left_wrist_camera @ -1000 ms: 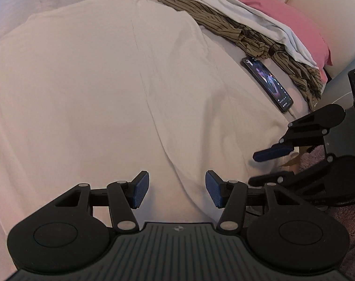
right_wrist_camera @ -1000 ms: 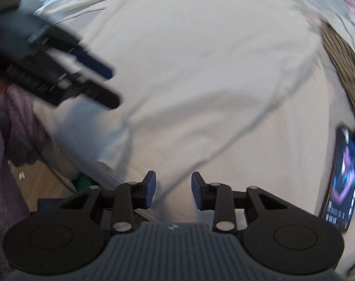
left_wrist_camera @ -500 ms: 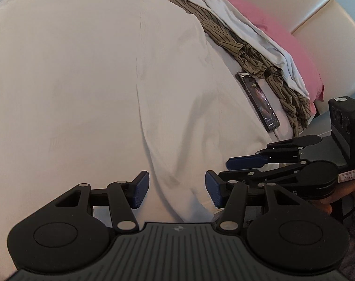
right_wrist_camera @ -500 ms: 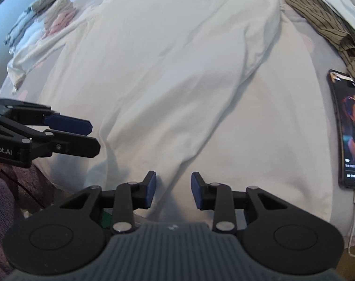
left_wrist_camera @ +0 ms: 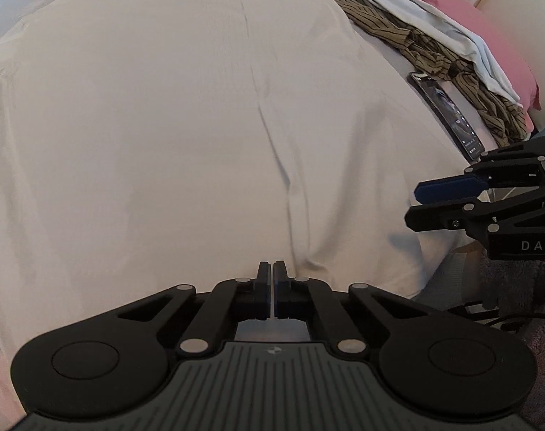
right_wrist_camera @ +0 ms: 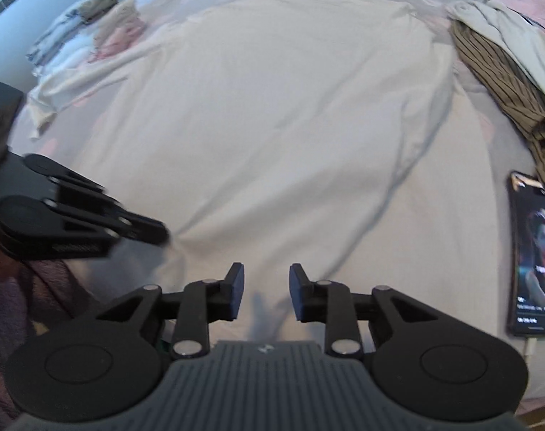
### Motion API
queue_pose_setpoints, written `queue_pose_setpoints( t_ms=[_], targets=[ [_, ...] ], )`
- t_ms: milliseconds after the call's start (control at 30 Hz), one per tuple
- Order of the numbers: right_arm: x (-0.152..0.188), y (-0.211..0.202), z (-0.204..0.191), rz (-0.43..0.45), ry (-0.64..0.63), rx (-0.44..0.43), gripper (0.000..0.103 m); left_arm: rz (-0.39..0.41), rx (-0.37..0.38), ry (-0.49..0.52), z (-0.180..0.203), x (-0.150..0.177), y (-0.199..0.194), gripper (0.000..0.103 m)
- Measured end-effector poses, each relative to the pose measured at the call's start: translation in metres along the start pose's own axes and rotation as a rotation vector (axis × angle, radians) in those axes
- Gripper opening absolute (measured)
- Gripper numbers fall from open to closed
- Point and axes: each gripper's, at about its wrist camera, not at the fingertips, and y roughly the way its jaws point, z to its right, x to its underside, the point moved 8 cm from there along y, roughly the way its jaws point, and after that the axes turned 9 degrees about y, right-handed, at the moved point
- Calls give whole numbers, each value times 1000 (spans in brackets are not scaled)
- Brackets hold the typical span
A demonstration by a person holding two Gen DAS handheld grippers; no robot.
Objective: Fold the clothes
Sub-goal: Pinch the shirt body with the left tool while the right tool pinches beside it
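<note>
A large white shirt (left_wrist_camera: 186, 125) lies spread flat on the bed, its near hem at the bed's edge; it also shows in the right wrist view (right_wrist_camera: 279, 115). My left gripper (left_wrist_camera: 273, 269) is shut on the shirt's near hem, with a thin strip of cloth between the pads. It shows in the right wrist view (right_wrist_camera: 161, 235) at the left, blurred. My right gripper (right_wrist_camera: 263, 280) is open and empty, low over the hem to the right of the left one; it shows in the left wrist view (left_wrist_camera: 419, 203).
A phone (right_wrist_camera: 532, 255) with a lit screen and a cable lies on the bed at the right. A striped brown garment (left_wrist_camera: 426, 50) and a white one (left_wrist_camera: 398, 0) are heaped by a pink pillow (left_wrist_camera: 488, 25). Folded clothes (right_wrist_camera: 92, 25) lie at the far left.
My left gripper has gone from open to shut on the shirt's hem. My right gripper has stayed open and shifted a little over the hem.
</note>
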Motion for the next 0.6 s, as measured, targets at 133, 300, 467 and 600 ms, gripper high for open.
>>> queue_pose_setpoints(
  t_ms=[133, 300, 467, 600],
  targets=[
    [5, 4, 21, -30, 59, 35, 30, 37, 36, -45, -3, -1, -10, 0],
    [10, 3, 28, -40, 85, 43, 30, 42, 126, -36, 18, 0, -13, 40],
    [9, 2, 29, -39, 81, 59, 30, -34, 96, 38, 33, 11, 7, 28],
    [16, 3, 26, -60, 55, 65, 30, -41, 101, -3, 21, 13, 14, 1]
  ],
)
